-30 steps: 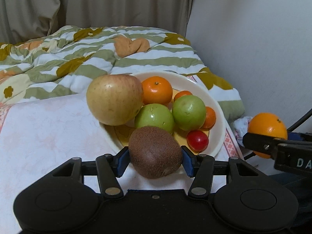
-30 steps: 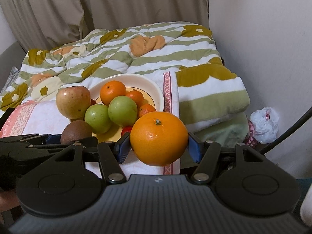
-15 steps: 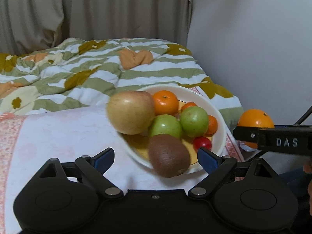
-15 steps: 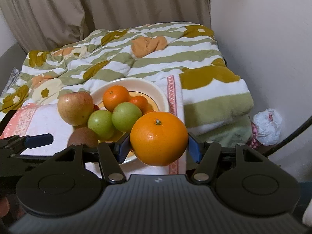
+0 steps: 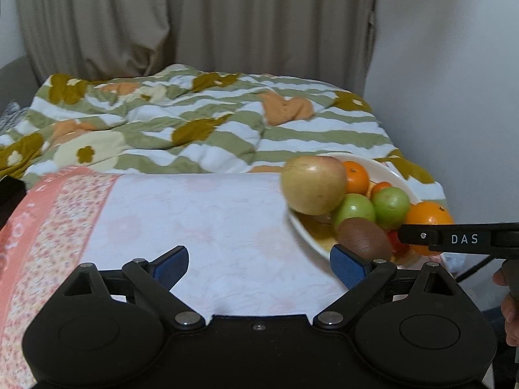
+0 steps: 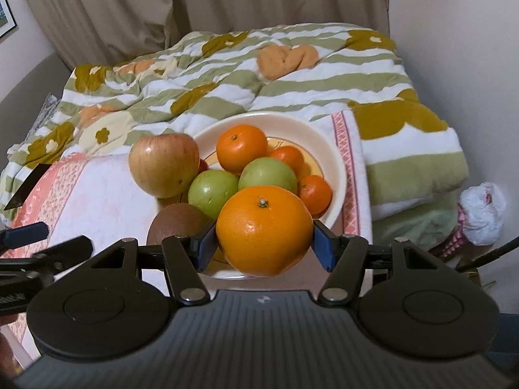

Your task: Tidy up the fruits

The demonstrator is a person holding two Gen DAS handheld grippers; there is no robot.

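A cream bowl on the bed holds an apple, two green fruits, several small tangerines and a brown kiwi at its near rim. My right gripper is shut on a large orange, held just in front of the bowl. My left gripper is open and empty over the white cloth, left of the bowl; the kiwi lies beside its right finger. The orange and the right gripper's finger show at right.
A pink-edged white cloth covers the near bed. A striped green quilt lies behind. A wall is at right, curtains at the back. A white plastic bag lies on the floor at right.
My left gripper opened, let go of the kiwi at the bowl's near rim, and pulled back to the left. My right gripper brought the orange closer to the bowl.
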